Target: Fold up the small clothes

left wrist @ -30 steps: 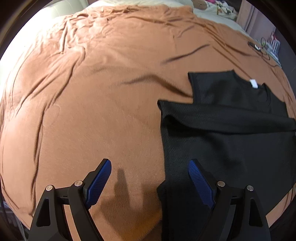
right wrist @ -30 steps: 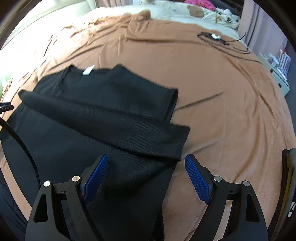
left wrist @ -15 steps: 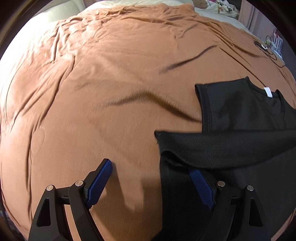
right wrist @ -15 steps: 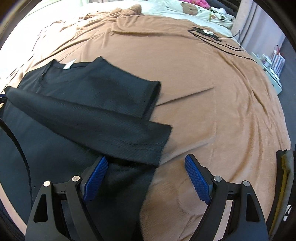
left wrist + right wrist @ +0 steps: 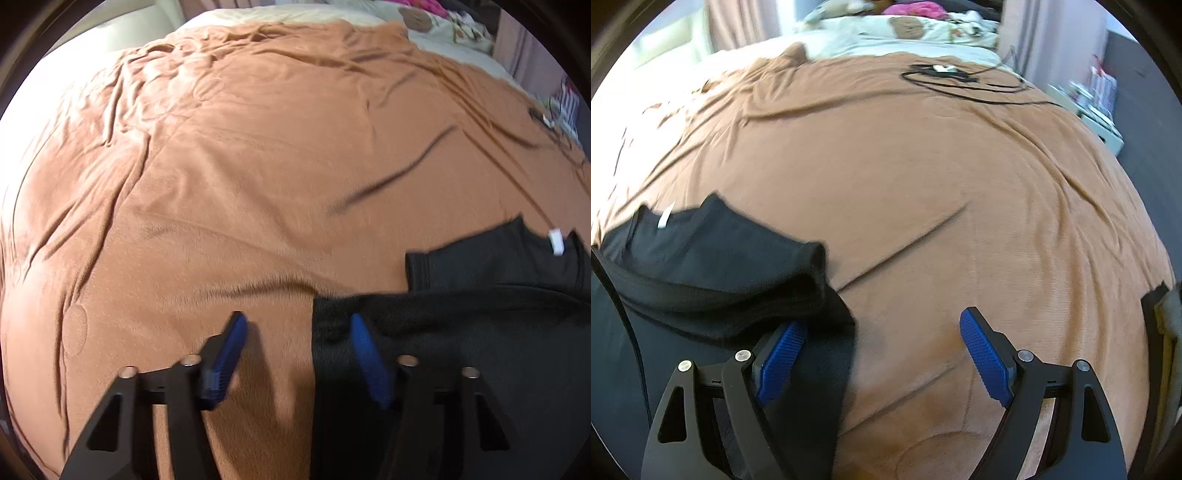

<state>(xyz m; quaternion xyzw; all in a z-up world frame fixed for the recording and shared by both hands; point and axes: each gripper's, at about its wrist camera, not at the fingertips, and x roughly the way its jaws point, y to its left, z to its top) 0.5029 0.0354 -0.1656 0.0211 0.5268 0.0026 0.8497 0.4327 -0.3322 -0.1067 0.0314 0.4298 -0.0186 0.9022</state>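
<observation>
Straddling the shirt's left edge, the left hand-held gripper [image 5: 295, 332] stands wide open over the bed's brown blanket [image 5: 258, 166], one pad on bare blanket, the other over cloth, holding nothing. Between the two tools lies the black T-shirt [image 5: 480, 332], its hem already folded up toward the collar tag [image 5: 556, 240]. The right hand-held gripper [image 5: 882, 332] mirrors this at the opposite edge, equally spread and empty, probably poised to pinch both sides together, though blur obscures contact.

A home bedroom: a bed under a rumpled brown blanket [image 5: 923, 184], pillows [image 5: 916, 26] behind.
</observation>
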